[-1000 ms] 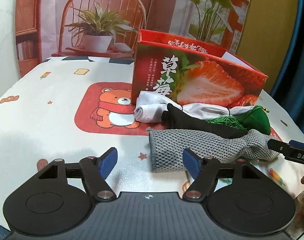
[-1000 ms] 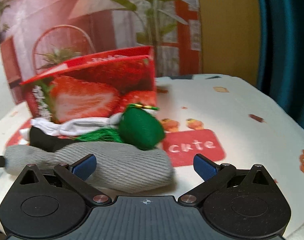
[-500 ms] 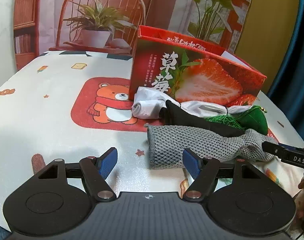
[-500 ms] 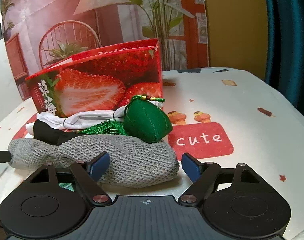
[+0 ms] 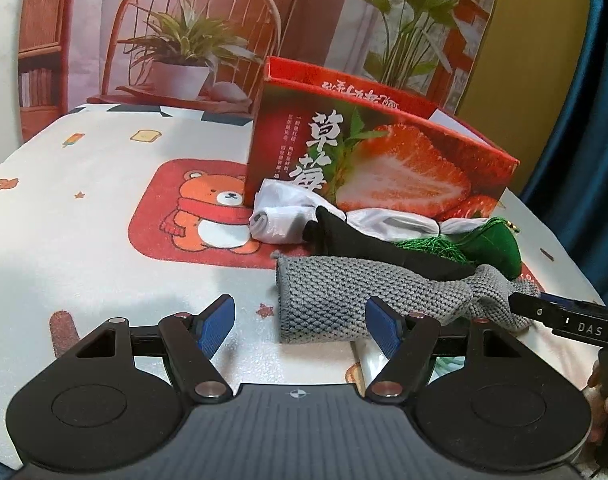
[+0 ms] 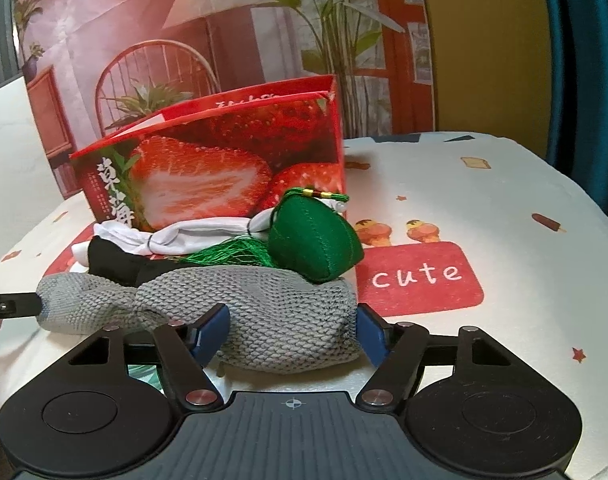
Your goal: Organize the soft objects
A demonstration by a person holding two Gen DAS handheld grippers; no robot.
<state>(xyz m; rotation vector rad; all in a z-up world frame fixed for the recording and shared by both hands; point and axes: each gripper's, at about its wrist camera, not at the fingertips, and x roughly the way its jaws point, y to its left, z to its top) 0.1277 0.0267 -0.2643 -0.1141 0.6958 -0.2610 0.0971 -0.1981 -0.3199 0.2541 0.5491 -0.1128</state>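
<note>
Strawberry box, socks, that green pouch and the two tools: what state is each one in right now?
Strawberry box: upright, top open.
Grey knitted sock: lying flat on the table, between the right tool's pads.
Black sock: lying behind the grey one.
White sock: bunched against the box.
Green pouch: resting partly on the grey sock.
Right tool: closing around the grey sock.
Left tool: open, empty.

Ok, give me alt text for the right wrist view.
The right gripper is closing around the end of a grey knitted sock on the table. Behind lie a green pouch, black and white cloths and a strawberry box.
</note>
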